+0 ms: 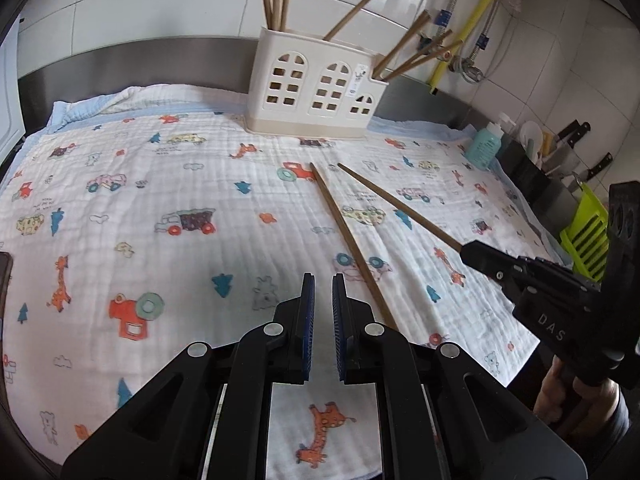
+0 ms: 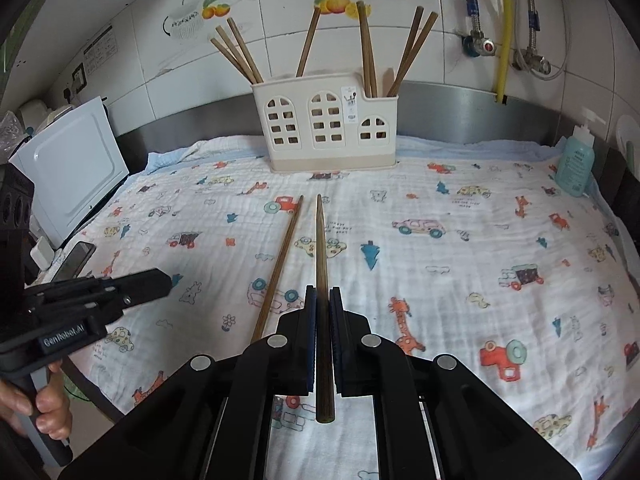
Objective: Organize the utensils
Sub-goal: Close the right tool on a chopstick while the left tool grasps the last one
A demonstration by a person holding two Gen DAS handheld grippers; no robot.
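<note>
**Ana:** Right wrist view settles the step in hand: the right hand-held gripper (image 2: 322, 292) is clamped on one chopstick (image 2: 321, 272), which runs straight ahead toward twelve o'clock, its tip aimed at the cream utensil holder (image 2: 326, 128) at the far edge of the bench (image 2: 460, 280). I judge this as pick done, carry to come.

**Ben:** And the second chopstick (image 2: 280, 264)?

**Ana:** Lying on the printed cloth just beside the held one, at about eleven o'clock from the jaws. The next move calls for lifting the held stick, turning it upright over a compartment and letting go.

**Ben:** What does the left wrist view add?

**Ana:** The left hand-held gripper (image 1: 323, 280) has its jaws nearly together with nothing between them, and the loose chopstick (image 1: 352, 248) lies at one o'clock from it. That view also shows knives (image 1: 580, 140) at the far right, hidden from the right camera, while only the right camera shows the white appliance (image 2: 76, 168) at nine o'clock.
</note>
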